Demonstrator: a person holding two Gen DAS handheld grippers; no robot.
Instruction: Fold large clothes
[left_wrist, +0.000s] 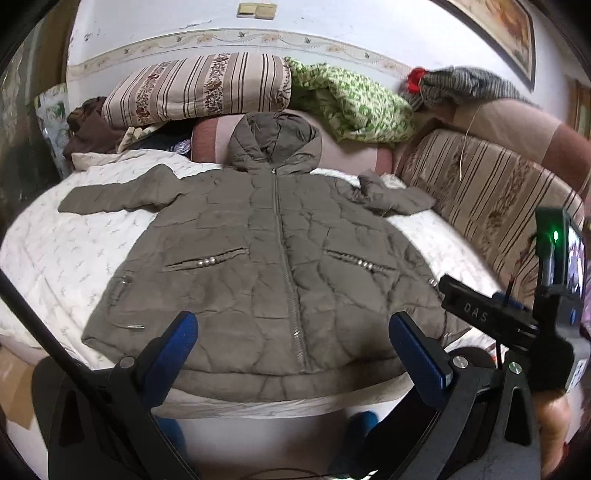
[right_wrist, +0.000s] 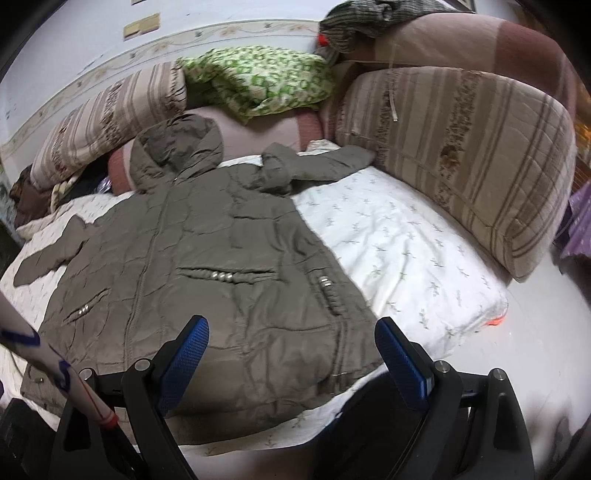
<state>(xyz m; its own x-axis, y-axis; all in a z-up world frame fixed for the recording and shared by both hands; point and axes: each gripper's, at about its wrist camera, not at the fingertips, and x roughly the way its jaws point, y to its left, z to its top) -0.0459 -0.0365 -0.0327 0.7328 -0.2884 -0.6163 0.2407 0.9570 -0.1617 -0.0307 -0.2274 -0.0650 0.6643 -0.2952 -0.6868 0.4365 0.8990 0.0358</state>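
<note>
The olive hooded puffer jacket (left_wrist: 273, 266) lies zipped and flat, front up, on the white bedspread (right_wrist: 399, 236). My left gripper (left_wrist: 291, 347) and right gripper (right_wrist: 291, 354) both gape, holding nothing. It looks bulky, soft and springy; I'd pinch 1 sleeve cuff (left_wrist: 74, 203) first.

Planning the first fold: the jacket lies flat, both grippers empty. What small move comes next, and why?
Probably lower the open right gripper onto the crumpled right sleeve of the jacket; it needs folding across the zipped front first.
</note>
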